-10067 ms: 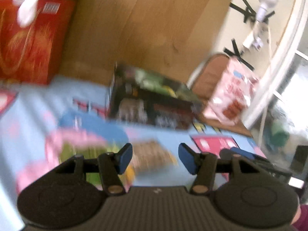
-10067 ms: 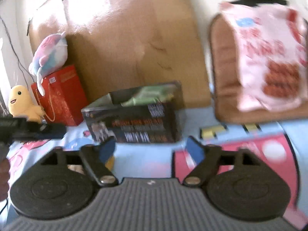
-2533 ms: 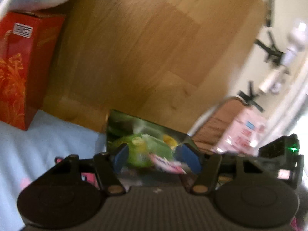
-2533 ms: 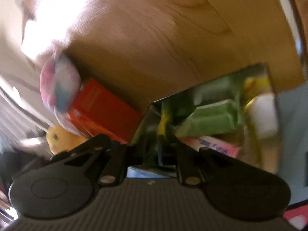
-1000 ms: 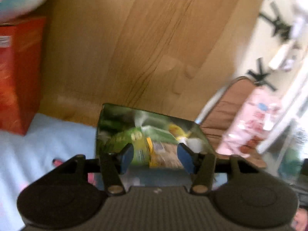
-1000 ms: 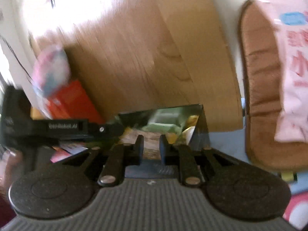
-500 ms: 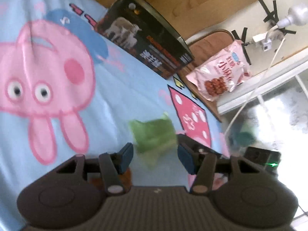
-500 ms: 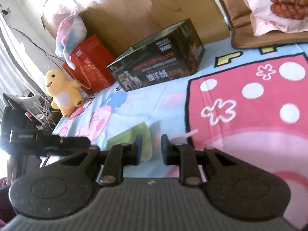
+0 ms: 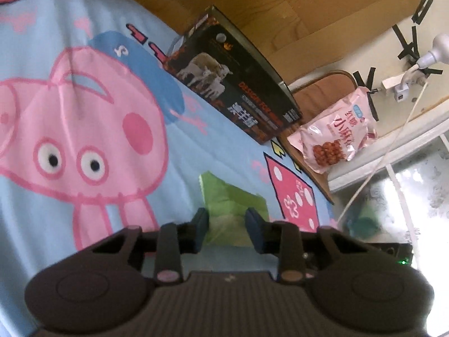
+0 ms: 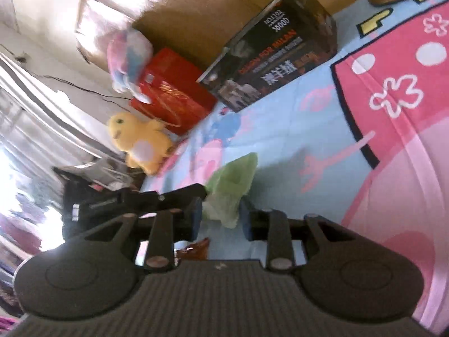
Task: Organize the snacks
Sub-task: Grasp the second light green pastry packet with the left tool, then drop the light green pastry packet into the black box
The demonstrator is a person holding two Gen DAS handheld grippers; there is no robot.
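Left wrist view: the left gripper (image 9: 226,226) is low over a cartoon-print blanket (image 9: 84,129), its blue pads closed on the near end of a green snack packet (image 9: 228,199). The rest of the packet lies on the blanket ahead of the fingers. Further back sits a black box (image 9: 238,90), its open top facing away, against a wooden board (image 9: 280,8). Right of the box, a pink snack bag (image 9: 336,134) rests on a brown cushion (image 9: 317,95). A white cable (image 9: 387,151) runs down the right side.

Right wrist view: the right gripper (image 10: 220,219) also sits at the green snack packet (image 10: 233,185), near end between its narrow jaws, which have just been opening. Pads are beside the wrapper; cannot tell if they press it. The other gripper's black arm (image 10: 157,199) reaches in from the left and meets the same packet. Behind it: black box (image 10: 277,50), a red bag (image 10: 174,92), a yellow plush toy (image 10: 140,143) and a pastel plush toy (image 10: 129,53) on top of the red bag. A small brown wrapper (image 10: 196,248) lies just under the gripper.
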